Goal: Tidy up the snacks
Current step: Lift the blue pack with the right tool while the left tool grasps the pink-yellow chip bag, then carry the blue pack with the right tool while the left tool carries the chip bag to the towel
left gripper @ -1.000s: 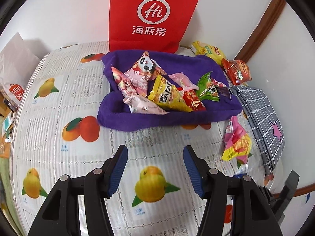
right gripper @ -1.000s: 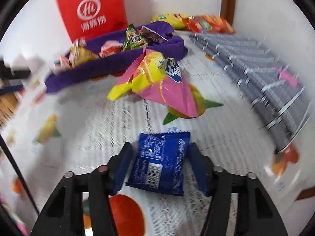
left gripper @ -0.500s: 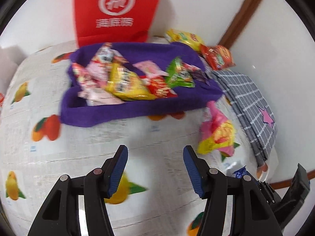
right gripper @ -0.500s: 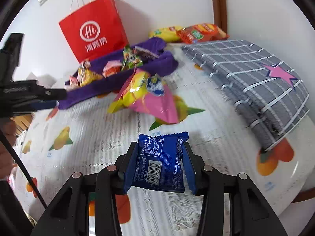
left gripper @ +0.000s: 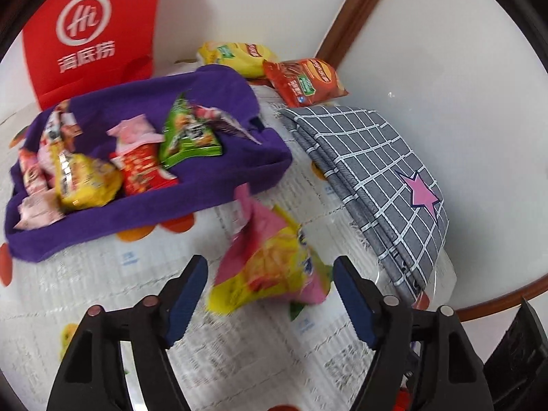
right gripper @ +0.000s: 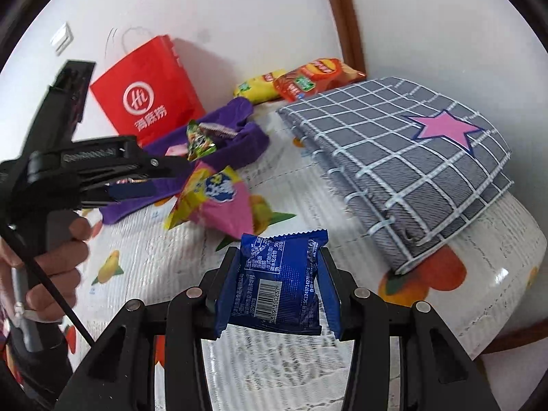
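now the blue packet (right gripper: 279, 286) is clamped in the right gripper (right gripper: 278, 294); the left gripper (left gripper: 270, 303), spread wide, straddles the pink-yellow bag (left gripper: 270, 270); next, closing, then the far-left purple tray (left gripper: 219, 191).

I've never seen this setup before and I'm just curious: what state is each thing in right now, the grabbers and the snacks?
Left gripper: open, around the pink bag, not closed on it.
Right gripper: shut on the blue packet, held above the table.
Pink bag: lying on the table, outside the basket.
Purple basket: holding several snacks.
Grey cloth: folded.
Red bag: standing upright.
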The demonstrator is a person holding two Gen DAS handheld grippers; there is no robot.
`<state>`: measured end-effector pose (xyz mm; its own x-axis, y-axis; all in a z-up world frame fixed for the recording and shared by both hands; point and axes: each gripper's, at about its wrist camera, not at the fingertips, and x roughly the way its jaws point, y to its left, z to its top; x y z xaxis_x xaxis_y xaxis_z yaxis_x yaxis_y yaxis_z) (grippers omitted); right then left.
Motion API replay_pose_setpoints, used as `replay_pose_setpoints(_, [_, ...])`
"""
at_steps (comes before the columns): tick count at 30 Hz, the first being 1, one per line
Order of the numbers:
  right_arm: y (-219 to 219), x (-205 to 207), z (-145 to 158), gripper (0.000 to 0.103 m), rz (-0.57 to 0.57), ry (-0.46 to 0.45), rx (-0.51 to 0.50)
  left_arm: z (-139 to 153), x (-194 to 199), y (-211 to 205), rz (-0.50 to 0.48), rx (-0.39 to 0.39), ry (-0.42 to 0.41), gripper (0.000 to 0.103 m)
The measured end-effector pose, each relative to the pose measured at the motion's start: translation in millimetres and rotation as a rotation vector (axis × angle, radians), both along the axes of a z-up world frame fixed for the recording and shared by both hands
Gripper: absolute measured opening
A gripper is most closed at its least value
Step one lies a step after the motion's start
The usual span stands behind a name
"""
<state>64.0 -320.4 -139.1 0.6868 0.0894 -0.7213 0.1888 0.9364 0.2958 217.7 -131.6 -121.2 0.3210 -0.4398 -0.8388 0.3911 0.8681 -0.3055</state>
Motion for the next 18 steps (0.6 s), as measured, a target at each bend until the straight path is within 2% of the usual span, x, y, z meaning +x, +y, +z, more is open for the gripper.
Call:
replay_pose_setpoints(5, [-13.3, -1.3, -4.7, 0.044, -0.02, -0.004, 0.027, -24.1, 11.9, -25.0, -0.023, 0.069, 0.045, 0.075])
replay_pose_setpoints(8, [-17.9, 0.5, -9.2, 0.044, -0.024, 0.004, 0.04, -37.9, 15.4, -34.8, -0.015, 0.127, 0.033, 0.075])
replay_pose_setpoints(13, [-19.8, 2.7, -12.1, 0.044, -0.034, 0.007, 0.041, -44.4, 16.7, -37.3, -0.015, 0.115, 0.012, 0.075])
replay_pose_setpoints(15, [-19.7, 3.5, -12.1, 0.044, -0.037, 0.008, 0.042, -43.7, 15.3, -36.1, -0.026, 0.107, 0.001, 0.069])
replay_pose_setpoints(17, [-19.2, 3.8, -11.4, 0.044, -0.04, 0.009, 0.04, -39.5, 14.7, -31.6, -0.017, 0.086, -0.008, 0.056])
replay_pose_setpoints(18, [-18.7, 4.0, -10.6, 0.044, -0.04, 0.008, 0.039, -36.9, 15.2, -28.2, -0.016, 0.072, -0.003, 0.054])
